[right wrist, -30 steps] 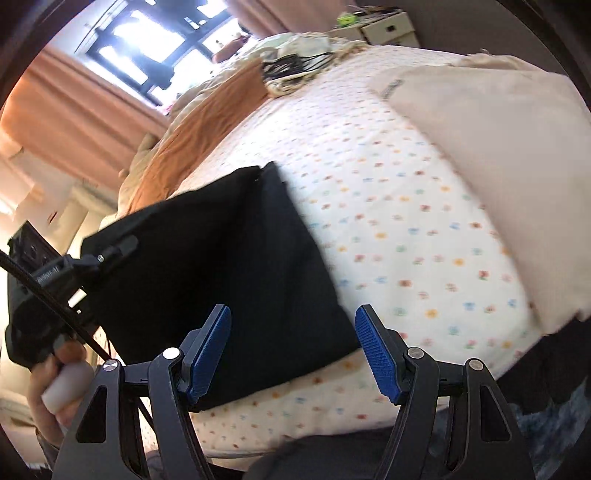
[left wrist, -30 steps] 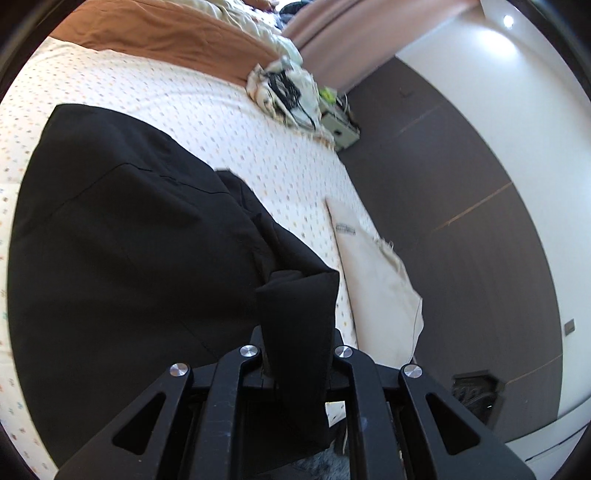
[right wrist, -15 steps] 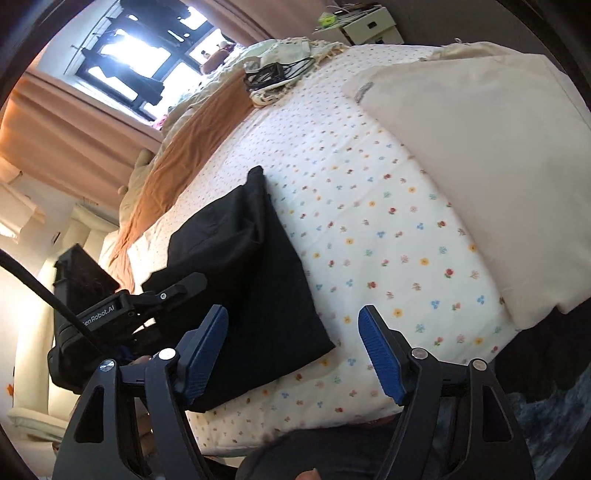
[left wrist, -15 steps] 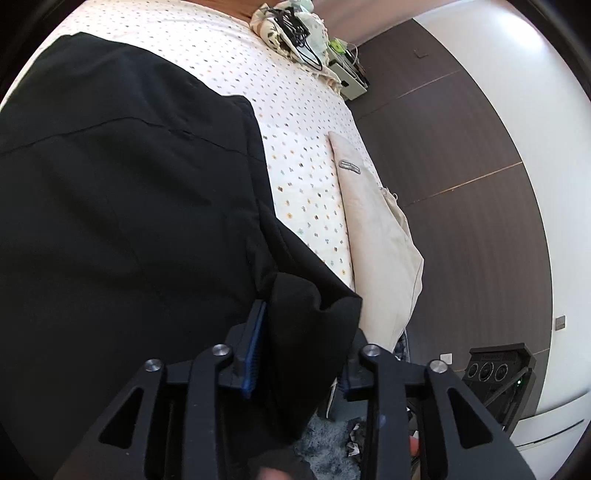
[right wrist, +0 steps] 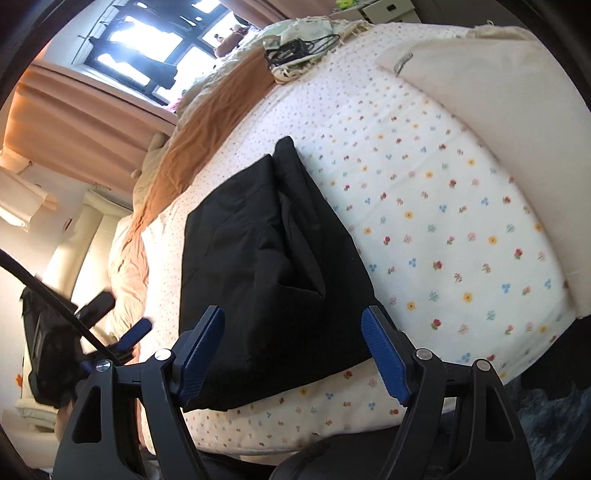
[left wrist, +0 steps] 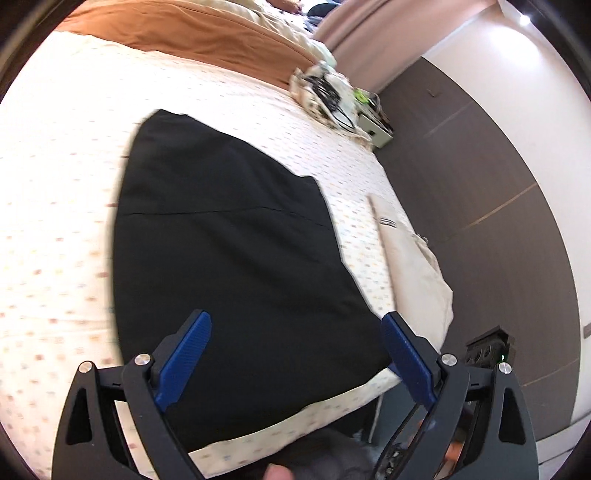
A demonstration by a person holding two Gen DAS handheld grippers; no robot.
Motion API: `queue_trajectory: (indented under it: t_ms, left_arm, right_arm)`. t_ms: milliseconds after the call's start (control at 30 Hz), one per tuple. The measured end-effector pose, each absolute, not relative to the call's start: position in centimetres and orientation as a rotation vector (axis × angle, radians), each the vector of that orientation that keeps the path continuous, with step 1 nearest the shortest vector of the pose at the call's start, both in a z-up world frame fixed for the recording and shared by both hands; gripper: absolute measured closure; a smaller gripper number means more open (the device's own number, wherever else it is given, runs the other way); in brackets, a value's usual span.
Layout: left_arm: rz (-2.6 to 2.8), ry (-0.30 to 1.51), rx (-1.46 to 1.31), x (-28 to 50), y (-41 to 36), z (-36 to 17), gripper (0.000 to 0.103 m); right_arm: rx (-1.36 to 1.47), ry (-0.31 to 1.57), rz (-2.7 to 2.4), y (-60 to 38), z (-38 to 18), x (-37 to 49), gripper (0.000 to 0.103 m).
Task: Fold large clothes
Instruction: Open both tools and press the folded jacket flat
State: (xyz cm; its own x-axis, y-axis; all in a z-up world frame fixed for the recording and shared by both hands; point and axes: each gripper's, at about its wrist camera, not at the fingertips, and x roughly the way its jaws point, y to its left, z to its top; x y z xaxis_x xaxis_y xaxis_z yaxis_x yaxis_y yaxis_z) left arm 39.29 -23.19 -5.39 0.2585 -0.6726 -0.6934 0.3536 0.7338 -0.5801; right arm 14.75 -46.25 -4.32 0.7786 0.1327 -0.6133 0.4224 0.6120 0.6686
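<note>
A folded black garment [left wrist: 229, 258] lies flat on the flower-print bed sheet [left wrist: 55, 221], near the bed's front edge. My left gripper [left wrist: 295, 343] hovers over its near end, jaws opening wide, nothing between the blue pads. In the right wrist view the same black garment [right wrist: 266, 258] shows a raised fold in its middle. My right gripper [right wrist: 293, 339] hangs above its near edge, jaws opening a little, with nothing gripped. The left gripper [right wrist: 122, 332] appears blurred at the left of that view.
A cream folded cloth [left wrist: 413, 273] lies at the bed's right side, also the cream cloth [right wrist: 498, 118]. An orange-brown blanket [left wrist: 192, 33] covers the far end, with a bundle of cables [left wrist: 325, 92] beside it. Dark wall panels [left wrist: 480, 184] and a bedside unit [left wrist: 376, 129] stand to the right.
My left gripper let go of the black sleeve end, opened wide and pulled back; the garment now lies flat. The right gripper widened slightly and stays over the garment's near edge.
</note>
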Motion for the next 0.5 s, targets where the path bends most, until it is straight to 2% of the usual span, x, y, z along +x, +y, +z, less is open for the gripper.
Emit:
queue_trajectory:
  t_ms: [100, 133, 167, 200, 233, 300, 367, 467, 500]
  left_arm:
    - [-0.665, 1.101, -0.329, 39.1, -20.0, -6.0, 0.008]
    - [-0.649, 1.108, -0.324, 39.0, -19.1, -6.4, 0.008]
    - [-0.638, 1.118, -0.318, 39.0, -19.6, -6.9, 0.008]
    - [-0.63, 1.125, -0.314, 39.0, -19.4, -7.4, 0.008]
    - [-0.622, 1.129, -0.309, 38.8, -19.2, -7.9, 0.008]
    - [-0.605, 1.144, -0.304, 39.1, -19.8, -9.1, 0.012]
    - [-0.584, 1.189, -0.311, 39.3, -19.9, -10.6, 0.027]
    - [-0.57, 1.247, -0.303, 39.0, -20.1, -12.3, 0.043]
    - [-0.56, 1.257, -0.292, 39.0, -20.3, -12.5, 0.044]
  right_arm:
    - [0.909, 0.671, -0.183, -46.4, -4.9, 15.7, 0.029]
    - [0.905, 0.67, -0.185, -46.4, -5.0, 16.0, 0.034]
    - [0.901, 0.67, -0.188, -46.4, -5.2, 16.3, 0.057]
    - [0.898, 0.676, -0.19, -46.4, -5.4, 16.6, 0.072]
    - [0.904, 0.682, -0.19, -46.6, -5.7, 16.9, 0.074]
    - [0.909, 0.674, -0.207, -46.6, -6.1, 17.1, 0.088]
    - [0.921, 0.666, -0.215, -46.4, -6.6, 16.9, 0.094]
    - [0.922, 0.654, -0.226, -46.2, -7.0, 16.4, 0.096]
    - [0.925, 0.652, -0.229, -46.3, -7.2, 16.2, 0.097]
